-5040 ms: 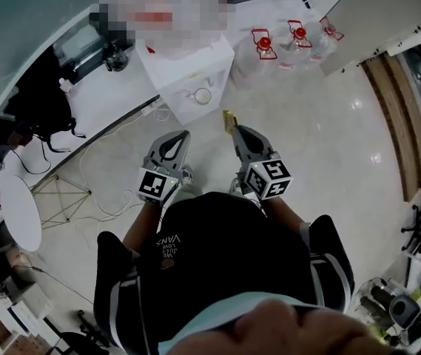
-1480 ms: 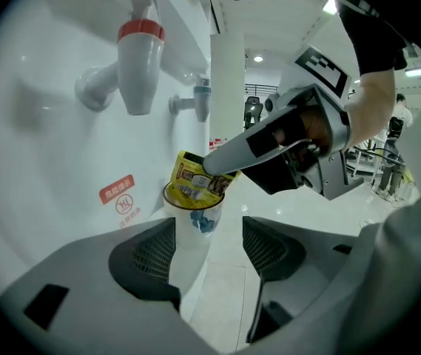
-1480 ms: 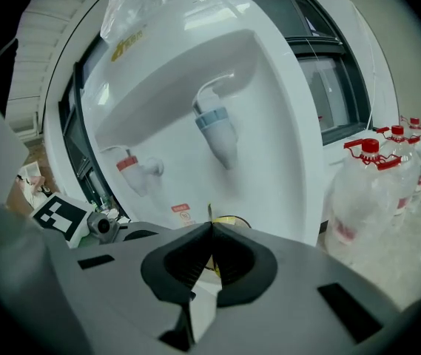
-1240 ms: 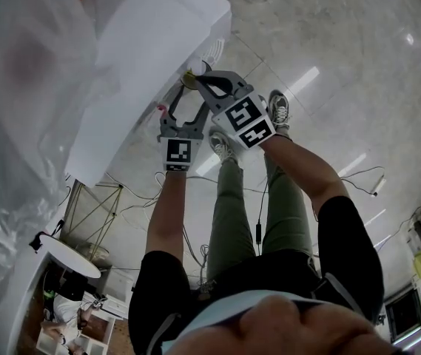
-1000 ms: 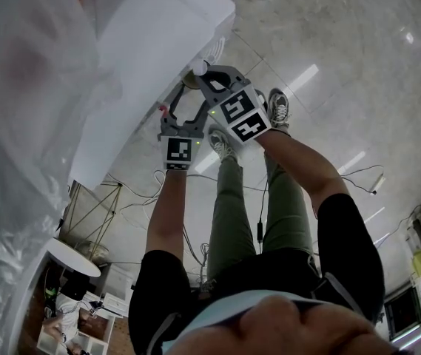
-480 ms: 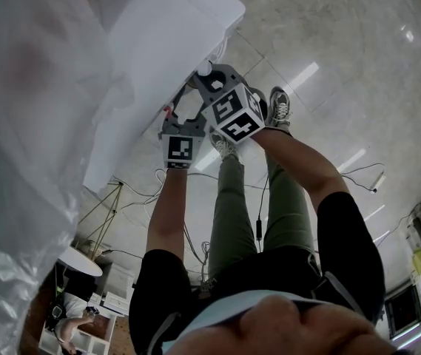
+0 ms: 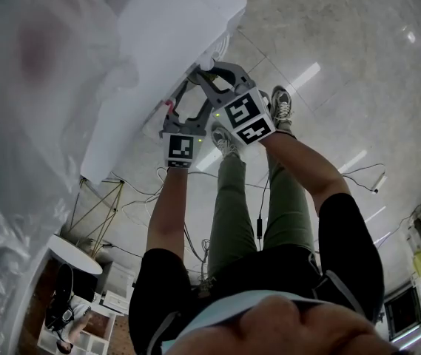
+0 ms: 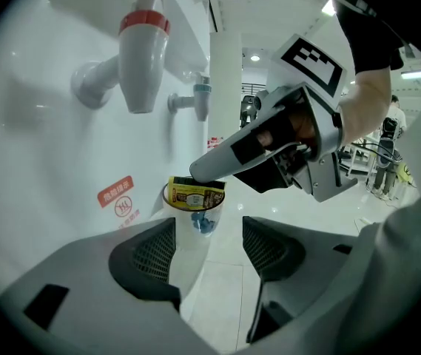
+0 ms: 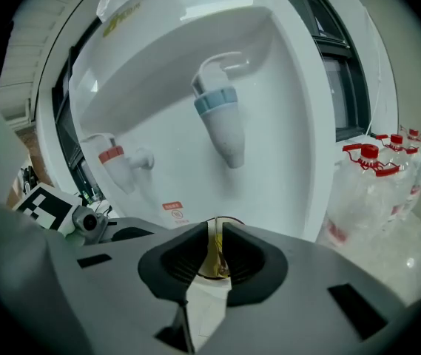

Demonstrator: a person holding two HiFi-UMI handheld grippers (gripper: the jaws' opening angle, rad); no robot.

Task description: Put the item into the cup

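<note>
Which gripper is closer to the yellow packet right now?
Right. The right gripper pinches the yellow packet at the clear cup rim; the left gripper straddles that cup lower down, jaws apart.

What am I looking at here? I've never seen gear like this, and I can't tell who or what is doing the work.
There is no robot here. A person holds a two-jaw gripper in each hand. One picture comes from a camera on the person's head and looks down past their arms and legs. The other two come from cameras that ride on each gripper and look along its jaws.

The person stands at a white water dispenser with a red tap and a blue tap. A clear cup stands in front of it. The left gripper is open, with one jaw on either side of the cup. The right gripper is shut on a thin yellow packet and holds it at the cup's mouth.
</note>
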